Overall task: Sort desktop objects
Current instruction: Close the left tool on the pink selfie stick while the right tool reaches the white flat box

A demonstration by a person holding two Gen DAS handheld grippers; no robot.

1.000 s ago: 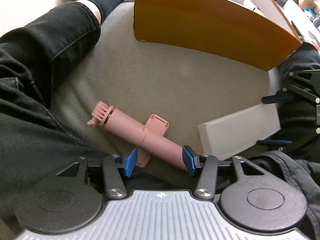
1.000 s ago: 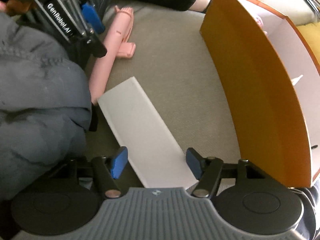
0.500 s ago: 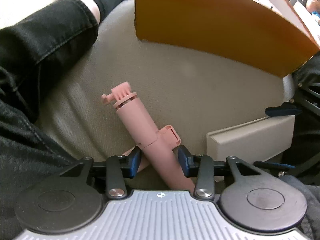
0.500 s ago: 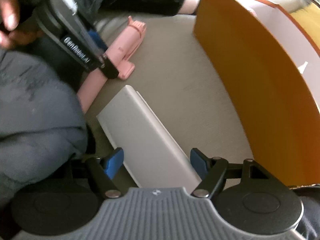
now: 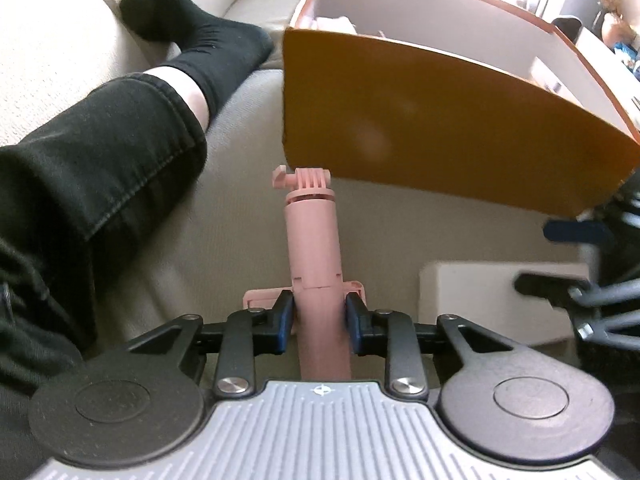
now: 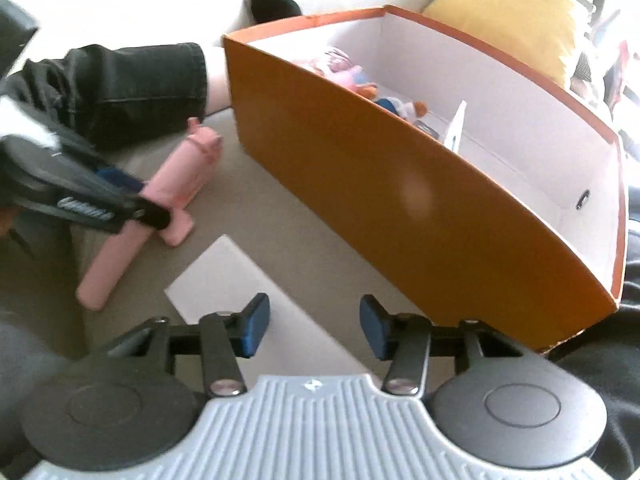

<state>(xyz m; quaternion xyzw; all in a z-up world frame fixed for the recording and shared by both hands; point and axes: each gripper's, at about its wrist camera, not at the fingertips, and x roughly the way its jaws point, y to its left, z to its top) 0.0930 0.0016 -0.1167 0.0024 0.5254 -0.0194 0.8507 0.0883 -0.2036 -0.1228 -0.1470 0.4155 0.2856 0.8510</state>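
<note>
Now, through the left wrist camera, the left gripper (image 5: 316,322) has swung from lying across the pink plastic selfie stick (image 5: 314,240) to running along it, and its jaws are closing on the shaft just below the side clip, blue pads (image 5: 285,320) against or nearly against the plastic. A second ago they stood wide, with the stick lying slantwise on the beige sofa cushion (image 5: 240,184); the stick now points straight ahead at the orange cardboard box (image 5: 420,128), so the pick-up looks nearly secured. A black-trousered leg (image 5: 100,148) with a black sock lies close on the left, and the box's near wall stands just past the stick's tip, so the stick will have to rise before it can go in. To the right a flat white rectangular box (image 5: 480,292) rests on the cushion beside the other tool. From the right wrist camera, the right gripper (image 6: 314,330) hovers above that white box (image 6: 240,276), jaws narrowing from wide with the box below and between them, pads not yet pressing. It has rolled to see more of the orange box's (image 6: 400,184) white interior, where small toys already lie. The selfie stick (image 6: 160,200) appears at left, clamped by the other tool.
</note>
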